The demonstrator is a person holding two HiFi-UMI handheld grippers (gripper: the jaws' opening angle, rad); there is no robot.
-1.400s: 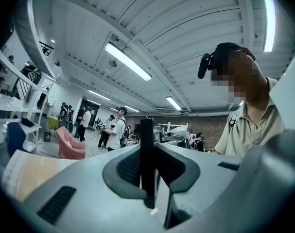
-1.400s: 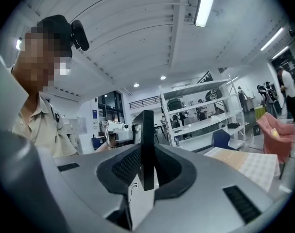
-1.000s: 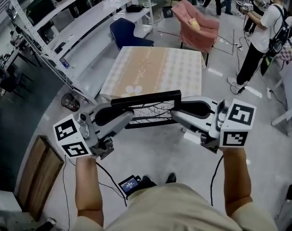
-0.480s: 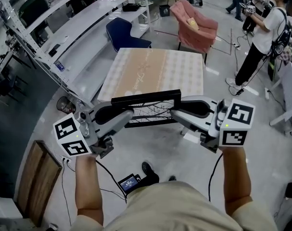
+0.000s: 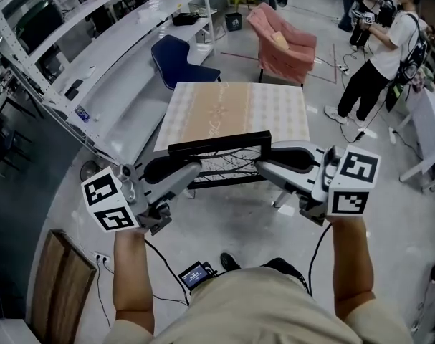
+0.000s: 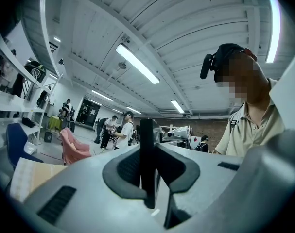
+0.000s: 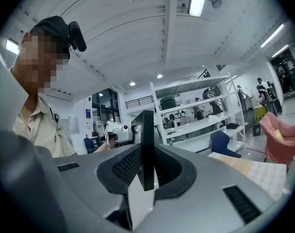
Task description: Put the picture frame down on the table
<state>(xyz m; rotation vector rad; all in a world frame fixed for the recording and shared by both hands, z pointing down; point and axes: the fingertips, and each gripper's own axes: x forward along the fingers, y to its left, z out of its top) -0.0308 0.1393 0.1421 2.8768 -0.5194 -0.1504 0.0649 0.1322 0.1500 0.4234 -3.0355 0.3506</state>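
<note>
A black picture frame [image 5: 218,144] with a branch-pattern picture is held up in the air in front of me, level, just short of the table's near edge. My left gripper [image 5: 187,170] is shut on its left end and my right gripper [image 5: 269,168] is shut on its right end. In the left gripper view the frame [image 6: 147,164] shows edge-on between the jaws. The right gripper view shows the frame [image 7: 147,152] the same way. The table [image 5: 224,110] ahead has a beige patterned cloth.
A blue chair [image 5: 175,54] and a pink armchair [image 5: 283,43] stand beyond the table. White shelving [image 5: 95,56] runs along the left. A person [image 5: 378,52] stands at the right. A small device with a screen [image 5: 193,274] hangs on a cable by my legs.
I have stepped closer to the table, which now lies nearer the frame. Both grippers keep the same hold on the frame.
</note>
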